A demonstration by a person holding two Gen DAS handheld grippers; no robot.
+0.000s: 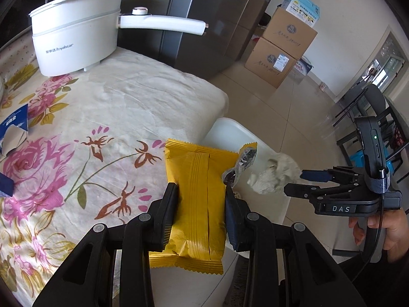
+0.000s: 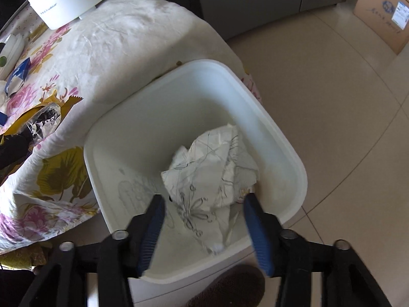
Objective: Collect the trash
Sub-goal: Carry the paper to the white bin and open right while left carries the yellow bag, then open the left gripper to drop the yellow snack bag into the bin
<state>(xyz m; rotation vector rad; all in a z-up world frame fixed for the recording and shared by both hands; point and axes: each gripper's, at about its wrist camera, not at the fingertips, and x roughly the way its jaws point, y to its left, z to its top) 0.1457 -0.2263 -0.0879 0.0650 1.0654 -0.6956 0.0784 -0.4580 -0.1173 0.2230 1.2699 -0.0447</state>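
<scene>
My left gripper (image 1: pixel 200 188) is shut on a yellow snack wrapper (image 1: pixel 196 194), pads pressing both its sides, above the table edge; its torn silvery end (image 1: pixel 242 163) points toward the white bin (image 1: pixel 230 125). In the right wrist view the same wrapper (image 2: pixel 20 122) shows at the far left. My right gripper (image 2: pixel 203 199) stands open over the bin (image 2: pixel 281 138), pointing steeply down. A crumpled white paper (image 2: pixel 212 176) with pen lines is between and below its blue pads, untouched by them. From the left wrist view the paper (image 1: pixel 273 176) hangs just off the right gripper (image 1: pixel 294 180).
A white electric pot (image 1: pixel 76 38) stands at the back of the floral-clothed table (image 1: pixel 115 117). A torn blue carton (image 1: pixel 12 130) lies at the table's left. A dark fridge (image 1: pixel 204 25), stacked cardboard boxes (image 1: pixel 281 51) and black chairs (image 1: pixel 370 107) ring the tiled floor. A brown slipper (image 2: pixel 230 286) is beside the bin.
</scene>
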